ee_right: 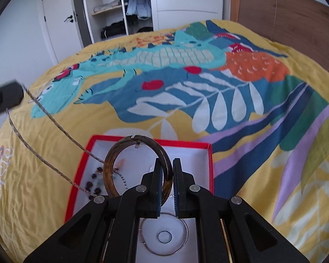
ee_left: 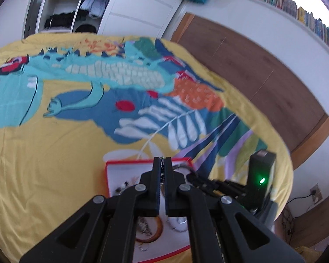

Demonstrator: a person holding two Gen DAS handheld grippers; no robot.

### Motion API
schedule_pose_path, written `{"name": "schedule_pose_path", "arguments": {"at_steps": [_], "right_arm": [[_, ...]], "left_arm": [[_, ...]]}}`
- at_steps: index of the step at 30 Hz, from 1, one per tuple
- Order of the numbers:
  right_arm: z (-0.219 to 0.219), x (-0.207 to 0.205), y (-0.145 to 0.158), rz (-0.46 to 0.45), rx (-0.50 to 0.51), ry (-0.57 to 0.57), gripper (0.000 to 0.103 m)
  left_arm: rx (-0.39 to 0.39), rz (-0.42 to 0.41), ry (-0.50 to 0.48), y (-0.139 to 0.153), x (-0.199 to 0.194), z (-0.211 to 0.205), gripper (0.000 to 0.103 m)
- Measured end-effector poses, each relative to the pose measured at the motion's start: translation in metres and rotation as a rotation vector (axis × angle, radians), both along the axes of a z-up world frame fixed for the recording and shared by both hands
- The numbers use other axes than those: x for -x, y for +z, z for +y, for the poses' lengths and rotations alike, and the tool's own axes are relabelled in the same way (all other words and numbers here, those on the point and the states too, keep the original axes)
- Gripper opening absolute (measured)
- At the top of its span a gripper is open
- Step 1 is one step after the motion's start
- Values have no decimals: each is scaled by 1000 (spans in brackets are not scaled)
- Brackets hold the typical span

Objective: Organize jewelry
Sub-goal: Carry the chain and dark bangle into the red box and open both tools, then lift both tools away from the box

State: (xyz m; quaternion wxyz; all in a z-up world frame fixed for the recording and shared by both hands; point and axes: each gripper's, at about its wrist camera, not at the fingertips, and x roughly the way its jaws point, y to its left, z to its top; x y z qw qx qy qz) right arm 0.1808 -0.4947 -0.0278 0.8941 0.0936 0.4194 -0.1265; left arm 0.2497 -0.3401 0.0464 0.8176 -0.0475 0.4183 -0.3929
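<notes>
My right gripper is shut on a brown tortoiseshell bangle, which stands upright over a red-rimmed white tray. At the left edge of the right wrist view, my left gripper is shut on a thin chain necklace that sags down into the tray. In the left wrist view the left gripper has its jaws together with a dark bit of the necklace pinched at the tips, above the tray. The right gripper is close on its right.
The tray lies on a bed with a yellow patterned cover. In the tray are a wooden bangle, a thin silver hoop and dark beads. A wooden headboard and an open wardrobe stand beyond.
</notes>
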Motion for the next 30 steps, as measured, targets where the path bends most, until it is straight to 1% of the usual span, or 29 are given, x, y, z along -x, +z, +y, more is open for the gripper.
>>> {"name": "schedule_pose_path", "arguments": {"at_steps": [2,5,12,17,19,21,22,23,26,30], "right_arm": [[0,-4,-13,21,-8,3,9],[1,-10,-29,46,-14,5,9],[-4,-15,-54,96,-30,-11,9],[-6,-15,-62,115,-40,-21,8],[-6,-14,-62,115,-37,-25,9],[-6,-13,-61,112,-35,-30,9],[-5,-12,-59,110,-33,-35,12],[-5,-11,-57,106,-34,-38,17],[-1,-4,-46,81,-34,-36,23],[5,11,-24,39,-49,-42,26]], "left_arm": [[-39,33,-2,-23,-3,-1,2],[-62,68,-16,-45,-4,0,2],[-84,120,-68,-76,12,-7,2],[-140,141,-67,-94,23,-6,3],[-149,148,-64,-98,25,-2,4],[-155,147,-57,-97,26,3,8],[-155,142,-53,-95,27,6,16],[-152,138,-49,-92,28,8,21],[-149,130,-40,-83,33,17,22],[-177,89,-10,-63,46,33,22]]}}
